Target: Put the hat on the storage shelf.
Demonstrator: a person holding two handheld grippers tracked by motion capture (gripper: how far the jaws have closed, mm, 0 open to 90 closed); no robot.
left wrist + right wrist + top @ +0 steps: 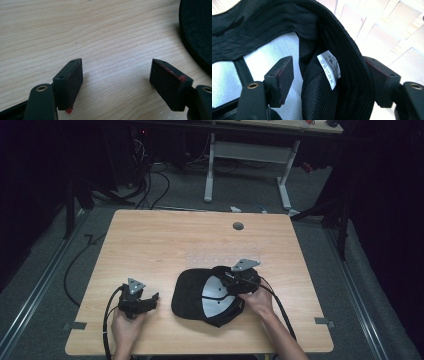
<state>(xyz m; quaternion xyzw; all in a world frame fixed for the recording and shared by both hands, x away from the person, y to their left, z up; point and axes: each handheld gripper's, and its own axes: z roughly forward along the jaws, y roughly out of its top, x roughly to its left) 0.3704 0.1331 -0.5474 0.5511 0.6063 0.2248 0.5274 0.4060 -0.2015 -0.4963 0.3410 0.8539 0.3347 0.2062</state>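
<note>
Black cap (200, 295) lay upside down on the bench (150, 245), so I straddled its rim with my right hand-held gripper (329, 82), jaws apart, not yet pinching. My left hand-held gripper (116, 75) rested released beside it, keeping clear.

The table (165, 235) was lit evenly from above in the high view, while the surrounding room was left dark, almost black at both sides. A pale sheen was noted on the wood near the middle. Soft shadows were cast under the cap (200, 295). The high view was slightly soft and grainy. In the right gripper view the background at upper right was washed out by glare; the cap's label (329, 68) was rendered blurred.
</note>
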